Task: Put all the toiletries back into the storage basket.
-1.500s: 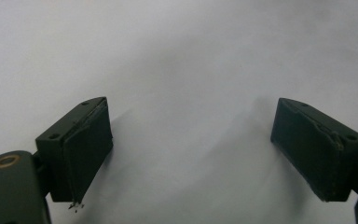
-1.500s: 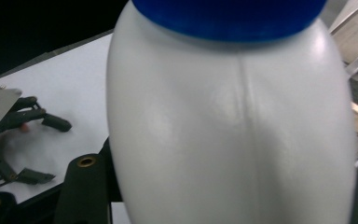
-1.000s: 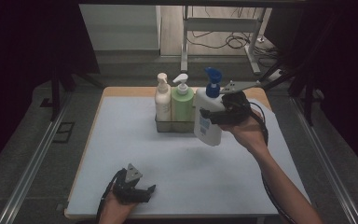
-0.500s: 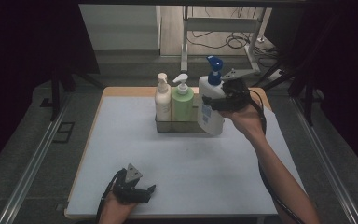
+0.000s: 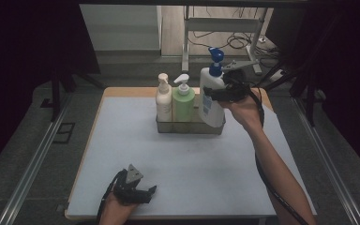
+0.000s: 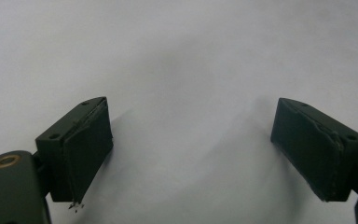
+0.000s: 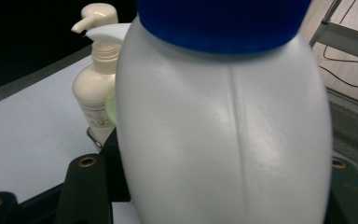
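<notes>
Here, the left gripper (image 5: 140, 193) is resting on the bench (image 5: 122, 140), jaws gaping wide on nothing; farther right, the right gripper (image 5: 218, 93) is clamping the white blue-capped bottle (image 5: 211, 101) over the wire rack (image 5: 190, 126), beside the green bottle (image 5: 183, 104).

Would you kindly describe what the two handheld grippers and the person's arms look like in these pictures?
Both grippers are black. The left gripper carries a grey three-cornered plate on top, and its two blocky jaws have flat dark pads with worn edges; a brass-coloured rivet sits on its body. The right gripper has a grey plate too, and a black cable trails along the forearm. The forearms are bare, without sleeves.
</notes>
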`<state>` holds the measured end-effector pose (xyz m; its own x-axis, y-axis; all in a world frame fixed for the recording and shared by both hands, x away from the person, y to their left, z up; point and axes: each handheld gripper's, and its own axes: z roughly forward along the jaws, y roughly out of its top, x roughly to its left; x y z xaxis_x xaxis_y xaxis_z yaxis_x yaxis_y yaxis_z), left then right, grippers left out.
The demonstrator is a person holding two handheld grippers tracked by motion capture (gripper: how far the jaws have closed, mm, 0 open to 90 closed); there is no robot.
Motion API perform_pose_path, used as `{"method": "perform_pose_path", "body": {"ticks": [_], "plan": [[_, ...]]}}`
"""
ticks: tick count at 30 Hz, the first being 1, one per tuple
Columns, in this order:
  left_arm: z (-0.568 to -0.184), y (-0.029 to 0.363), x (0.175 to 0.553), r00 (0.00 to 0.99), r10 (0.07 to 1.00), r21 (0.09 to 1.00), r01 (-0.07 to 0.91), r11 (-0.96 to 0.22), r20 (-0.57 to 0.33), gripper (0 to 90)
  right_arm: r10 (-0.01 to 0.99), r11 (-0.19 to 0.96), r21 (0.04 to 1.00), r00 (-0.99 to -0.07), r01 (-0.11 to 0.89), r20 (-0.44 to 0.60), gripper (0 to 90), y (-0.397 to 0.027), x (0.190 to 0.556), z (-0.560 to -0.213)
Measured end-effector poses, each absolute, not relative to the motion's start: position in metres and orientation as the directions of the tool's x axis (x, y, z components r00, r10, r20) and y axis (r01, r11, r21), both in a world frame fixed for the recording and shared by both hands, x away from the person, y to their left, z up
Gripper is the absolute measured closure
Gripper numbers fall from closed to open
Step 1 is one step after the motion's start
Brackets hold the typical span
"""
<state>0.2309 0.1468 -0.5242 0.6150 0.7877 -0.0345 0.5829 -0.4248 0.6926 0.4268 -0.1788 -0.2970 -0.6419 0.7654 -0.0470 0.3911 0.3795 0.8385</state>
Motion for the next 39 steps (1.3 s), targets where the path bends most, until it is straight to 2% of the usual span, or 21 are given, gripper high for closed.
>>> {"method": "perform_pose_path", "body": {"ticks": [21, 39], "plan": [[-0.524, 0.147, 0.231, 0.613, 0.789, 0.694, 0.585, -0.42, -0.039, 12.2, 0.791, 0.362, 0.846, -0.609, 0.391, -0.058, 39.9, -0.17, 0.46, -0.3], [-0.524, 0.147, 0.231, 0.615, 0.788, 0.692, 0.583, -0.425, -0.035, 12.2, 0.814, 0.355, 0.854, -0.575, 0.38, -0.082, 40.0, -0.163, 0.484, -0.32]]}}
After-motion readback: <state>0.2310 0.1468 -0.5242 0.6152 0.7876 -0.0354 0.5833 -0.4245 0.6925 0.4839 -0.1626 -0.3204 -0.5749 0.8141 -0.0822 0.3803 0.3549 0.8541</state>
